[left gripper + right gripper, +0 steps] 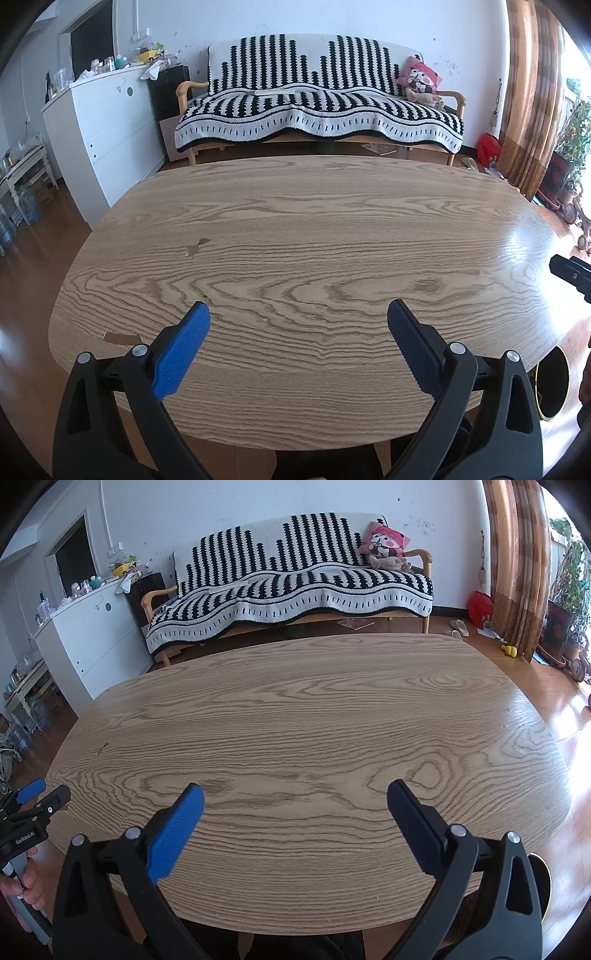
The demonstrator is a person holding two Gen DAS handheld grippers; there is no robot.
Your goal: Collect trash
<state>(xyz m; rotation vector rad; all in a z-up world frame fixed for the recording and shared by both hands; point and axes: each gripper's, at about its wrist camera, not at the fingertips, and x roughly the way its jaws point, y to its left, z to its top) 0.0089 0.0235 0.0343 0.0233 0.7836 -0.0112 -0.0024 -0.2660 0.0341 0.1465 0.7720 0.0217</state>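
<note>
Above the near edge of the oval, light oak-grain tabletop [295, 229], the left hand-held gripper [298, 314] hung with its two blue-padded black fingers spread wide apart and nothing between them. Beside it, over the same near edge, the right hand-held gripper [295, 794] was likewise splayed, its pads gripping nothing. In the right wrist view, the left one's black body and a blue pad showed at the far left edge, with bare fingers [31, 890] wrapped round its grey handle.

On the tabletop, the only things that might pass for trash were small: a brownish fleck [197, 246] left of centre, and a thin tan scrap [122, 338] at the near left rim, though either may be a chip in the veneer; the view is too coarse to tell. A round black bin with a yellow rim [552, 384] stood on the floor just beyond the tabletop's near right corner.

Farther out, a wooden-armed sofa under a black-and-white patterned throw [317, 103] stood against the white wall, a pink cartoon cushion [419, 79] at its right end. A white cabinet [107, 122] stood to the left, brown striped curtains [532, 92] to the right.
</note>
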